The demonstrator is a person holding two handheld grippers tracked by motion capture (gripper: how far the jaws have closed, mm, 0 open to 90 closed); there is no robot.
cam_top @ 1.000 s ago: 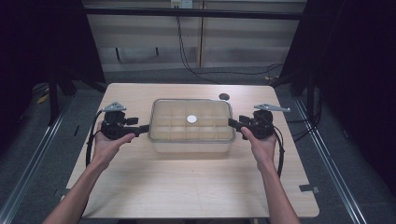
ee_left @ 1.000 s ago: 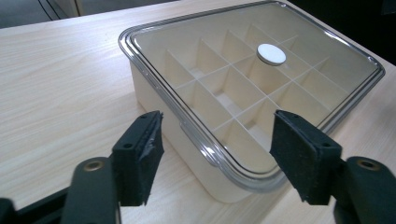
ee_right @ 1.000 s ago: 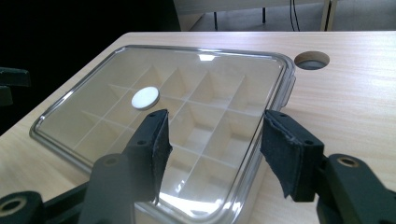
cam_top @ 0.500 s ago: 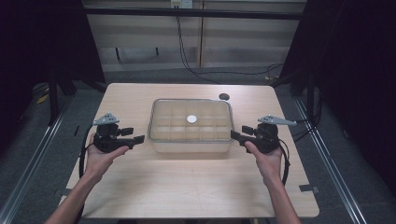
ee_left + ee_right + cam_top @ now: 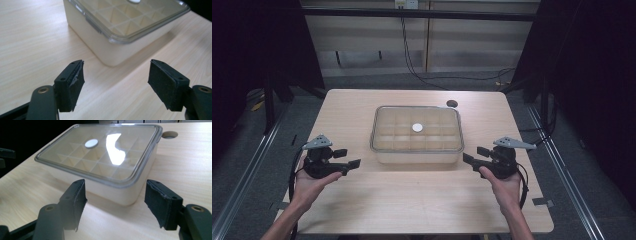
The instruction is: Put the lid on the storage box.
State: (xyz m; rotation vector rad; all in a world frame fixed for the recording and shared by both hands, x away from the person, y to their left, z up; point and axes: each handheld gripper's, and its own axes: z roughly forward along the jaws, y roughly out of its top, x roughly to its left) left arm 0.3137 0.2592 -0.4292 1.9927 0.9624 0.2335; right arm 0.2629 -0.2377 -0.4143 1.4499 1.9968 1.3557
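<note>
A cream compartment box (image 5: 417, 149) with a clear lid (image 5: 437, 131) stands in the middle of the wooden table (image 5: 412, 200). A white round disc (image 5: 417, 127) lies on the lid. My left gripper (image 5: 348, 158) is left of the box's near corner and apart from it. Its jaws have just been opening and hold nothing. In the left gripper view the gripper (image 5: 117, 72) faces the box (image 5: 112, 47) corner. My right gripper (image 5: 475, 154), off the box's right near corner, has also just been opening and is empty. The right gripper view shows this gripper (image 5: 115, 187) before the box (image 5: 112, 191) and disc (image 5: 91, 143).
A round cable hole (image 5: 452, 103) sits in the table behind the box, also seen as the hole (image 5: 170, 134) in the right gripper view. A bit of tape (image 5: 543, 202) marks the near right corner. Dark floor and metal rails (image 5: 562, 170) flank the table.
Both hands have drawn back from the box's left and right sides toward the near edge of the table. Both pairs of jaws stand wider than before.
</note>
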